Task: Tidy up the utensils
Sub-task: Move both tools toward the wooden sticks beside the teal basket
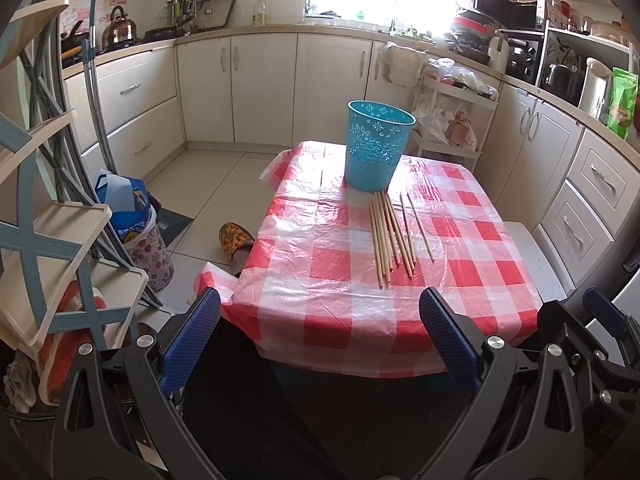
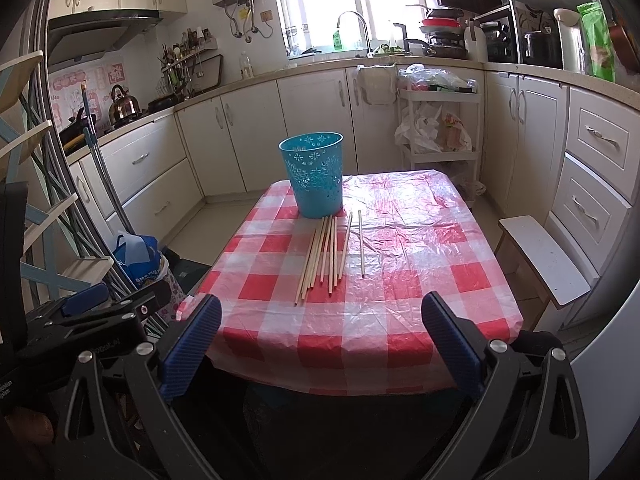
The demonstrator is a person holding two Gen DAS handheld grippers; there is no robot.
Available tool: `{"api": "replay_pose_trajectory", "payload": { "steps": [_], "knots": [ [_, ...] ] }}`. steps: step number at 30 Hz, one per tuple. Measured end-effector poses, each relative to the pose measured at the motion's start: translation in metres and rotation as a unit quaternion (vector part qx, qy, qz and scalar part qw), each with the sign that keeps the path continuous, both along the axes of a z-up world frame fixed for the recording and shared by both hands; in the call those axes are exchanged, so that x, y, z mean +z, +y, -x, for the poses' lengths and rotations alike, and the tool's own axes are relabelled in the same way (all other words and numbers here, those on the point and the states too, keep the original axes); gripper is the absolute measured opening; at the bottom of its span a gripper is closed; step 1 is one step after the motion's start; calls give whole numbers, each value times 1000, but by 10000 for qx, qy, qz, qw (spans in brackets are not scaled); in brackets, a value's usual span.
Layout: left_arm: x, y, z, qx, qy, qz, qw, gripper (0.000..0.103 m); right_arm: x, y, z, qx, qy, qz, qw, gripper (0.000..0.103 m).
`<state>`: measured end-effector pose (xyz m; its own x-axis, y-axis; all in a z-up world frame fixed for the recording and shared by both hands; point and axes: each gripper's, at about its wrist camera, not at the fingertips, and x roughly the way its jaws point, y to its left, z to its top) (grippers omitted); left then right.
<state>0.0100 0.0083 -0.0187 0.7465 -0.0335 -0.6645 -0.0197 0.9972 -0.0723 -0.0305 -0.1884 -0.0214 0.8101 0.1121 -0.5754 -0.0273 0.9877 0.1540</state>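
Chopsticks are yet to be collected; no step of the sorting appears begun. Nearest, both tongs, left and right, are held wide open and empty, short of the desk's near edge. Further on, the sticks are laid flat on the checked cloth, most bunched, two set slightly apart. Just behind them a blue basket is stood upright. Next, one stick probably needs to be approached, pinched and dropped into the basket.
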Motion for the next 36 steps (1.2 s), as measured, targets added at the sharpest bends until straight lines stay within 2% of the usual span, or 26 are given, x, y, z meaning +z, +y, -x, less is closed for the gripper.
{"api": "replay_pose_trajectory", "payload": {
  "steps": [10, 18, 24, 29, 30, 32, 36],
  "knots": [
    [-13, 10, -18, 165, 217, 32, 9996, 96, -11, 4, -21, -81, 363, 350, 9987, 96],
    [-23, 17, -43, 284, 364, -32, 9989, 96, -25, 1, -44, -82, 554, 427, 9975, 96],
    [-32, 13, -78, 233, 433, -85, 9988, 96, -43, -7, -75, -120, 675, 424, 9967, 96],
    [-43, -4, -125, 32, 434, -226, 9988, 96, -56, -23, -118, -176, 625, 386, 9971, 95],
    [-45, -8, -134, -20, 449, -241, 9987, 96, -59, -24, -128, -170, 603, 414, 9972, 94],
    [-54, -17, -159, -101, 509, -298, 9982, 96, -68, -27, -152, -91, 691, 428, 9966, 73],
    [-80, -34, -213, -159, 745, -362, 9964, 96, -91, -30, -204, 53, 1013, 323, 9943, 54]
  ]
}}
